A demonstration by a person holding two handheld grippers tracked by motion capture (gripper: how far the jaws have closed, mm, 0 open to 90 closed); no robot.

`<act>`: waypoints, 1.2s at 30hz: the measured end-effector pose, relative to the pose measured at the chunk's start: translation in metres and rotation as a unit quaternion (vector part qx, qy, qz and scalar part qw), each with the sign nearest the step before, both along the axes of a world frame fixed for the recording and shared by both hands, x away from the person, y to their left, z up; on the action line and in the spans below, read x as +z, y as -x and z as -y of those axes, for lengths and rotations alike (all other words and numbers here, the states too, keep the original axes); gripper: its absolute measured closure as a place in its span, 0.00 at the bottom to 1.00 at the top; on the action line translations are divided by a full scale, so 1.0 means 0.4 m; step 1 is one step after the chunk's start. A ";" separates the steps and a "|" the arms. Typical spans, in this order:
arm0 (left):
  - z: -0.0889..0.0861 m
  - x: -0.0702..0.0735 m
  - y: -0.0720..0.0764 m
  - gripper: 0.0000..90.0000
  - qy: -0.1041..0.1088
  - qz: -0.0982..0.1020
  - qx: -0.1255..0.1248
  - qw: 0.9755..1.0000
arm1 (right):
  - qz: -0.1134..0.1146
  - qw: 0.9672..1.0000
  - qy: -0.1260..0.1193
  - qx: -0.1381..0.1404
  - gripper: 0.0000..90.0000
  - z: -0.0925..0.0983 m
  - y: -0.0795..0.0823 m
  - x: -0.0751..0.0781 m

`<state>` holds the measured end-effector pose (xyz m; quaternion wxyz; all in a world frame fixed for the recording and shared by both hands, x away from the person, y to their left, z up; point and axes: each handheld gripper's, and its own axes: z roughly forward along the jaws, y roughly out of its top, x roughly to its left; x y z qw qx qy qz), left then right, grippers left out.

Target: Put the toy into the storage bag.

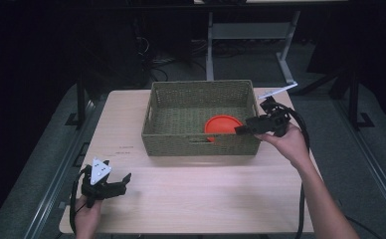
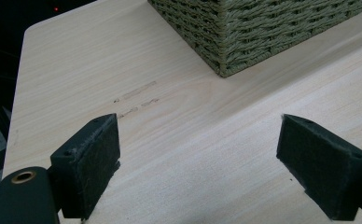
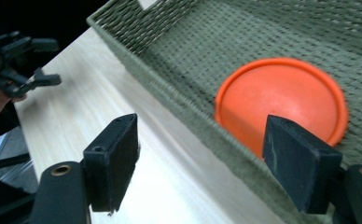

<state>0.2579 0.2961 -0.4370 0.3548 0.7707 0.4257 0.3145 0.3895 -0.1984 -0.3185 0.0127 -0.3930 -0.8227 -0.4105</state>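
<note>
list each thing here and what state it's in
basket: upright on the table, open top, holds the disc
disc: orange, lying flat inside the basket near its right front corner
left gripper: open, nothing between its fingers, low over the table
right gripper: open, nothing held, over the basket's right wall

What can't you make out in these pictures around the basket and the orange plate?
- Orange plate: in the high view the basket's near wall hides its lower edge; in the right gripper view a tong pad covers part of it.
- Faint marks on the table: too small to read in the left gripper view.
- Basket: cut off by the top edge there.
</note>
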 end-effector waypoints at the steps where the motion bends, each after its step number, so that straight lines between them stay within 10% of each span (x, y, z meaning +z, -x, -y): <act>1: 0.000 0.000 0.000 0.14 0.000 0.000 0.000 1.000 | 0.001 1.000 -0.001 0.003 0.29 0.001 0.007 0.000; 36: 0.004 -0.001 0.002 0.14 0.001 0.001 0.002 1.000 | 0.027 1.000 -0.010 0.006 0.28 0.095 0.191 -0.093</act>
